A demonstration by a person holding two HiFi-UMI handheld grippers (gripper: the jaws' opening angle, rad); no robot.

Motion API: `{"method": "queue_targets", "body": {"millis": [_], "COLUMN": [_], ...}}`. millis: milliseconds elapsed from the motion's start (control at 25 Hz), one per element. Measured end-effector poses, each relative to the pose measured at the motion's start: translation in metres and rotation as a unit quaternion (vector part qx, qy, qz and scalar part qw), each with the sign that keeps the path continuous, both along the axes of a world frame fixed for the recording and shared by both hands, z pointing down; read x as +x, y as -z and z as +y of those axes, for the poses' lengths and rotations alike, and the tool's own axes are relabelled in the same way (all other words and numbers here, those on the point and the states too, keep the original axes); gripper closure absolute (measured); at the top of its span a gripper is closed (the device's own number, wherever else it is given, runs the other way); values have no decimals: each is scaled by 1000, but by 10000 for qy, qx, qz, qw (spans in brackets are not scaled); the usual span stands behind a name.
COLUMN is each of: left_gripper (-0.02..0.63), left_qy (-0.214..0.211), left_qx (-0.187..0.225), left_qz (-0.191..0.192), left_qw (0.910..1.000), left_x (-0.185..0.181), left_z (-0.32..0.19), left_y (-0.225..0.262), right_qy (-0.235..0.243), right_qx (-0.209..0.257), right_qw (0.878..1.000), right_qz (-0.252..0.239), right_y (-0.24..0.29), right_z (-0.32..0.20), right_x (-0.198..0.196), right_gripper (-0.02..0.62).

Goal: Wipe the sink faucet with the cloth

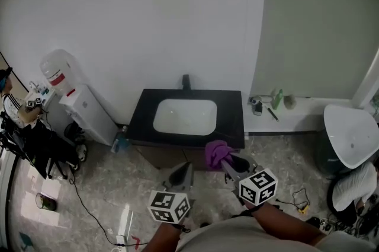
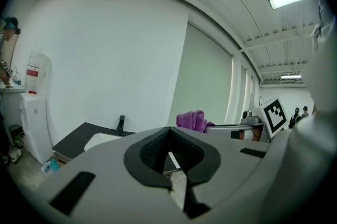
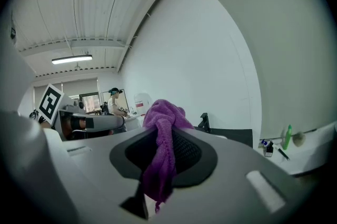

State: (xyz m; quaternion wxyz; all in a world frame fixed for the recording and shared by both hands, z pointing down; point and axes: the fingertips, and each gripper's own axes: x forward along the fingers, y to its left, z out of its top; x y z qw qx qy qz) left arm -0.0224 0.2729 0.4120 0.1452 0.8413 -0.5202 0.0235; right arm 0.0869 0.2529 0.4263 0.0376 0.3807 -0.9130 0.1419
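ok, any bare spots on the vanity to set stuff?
Bare: counter strips left and right of the basin. The right gripper with the cloth blocks its front-right edge. On the white ledge, small items crowd the left end; rest bare.

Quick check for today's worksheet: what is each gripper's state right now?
Left gripper: shut, nothing between its jaws.
Right gripper: shut on the purple cloth.

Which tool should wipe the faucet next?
Right. The right tool is shut on the cloth; the left tool is shut and empty. Both face the faucet.
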Motion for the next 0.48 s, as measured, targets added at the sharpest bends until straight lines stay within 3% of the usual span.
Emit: {"method": "queue_targets", "body": {"millis": [240, 480], "left_gripper": [598, 598], "left_qy": [108, 247], "left_qx": [-138, -120], "left_qz": [123, -110], "left_qw": [9998, 9996], "left_x": [-39, -59], "left_z": [-10, -71], "left_y": [-15, -27], "right_qy": [-43, -102], "right_qx": [-98, -54], "right_qw": [9999, 9998], "right_qz": [-31, -157], "right_y": [-8, -23], "right_z": [-13, -87], "right_x": [-24, -36], "right_gripper": [522, 522]}}
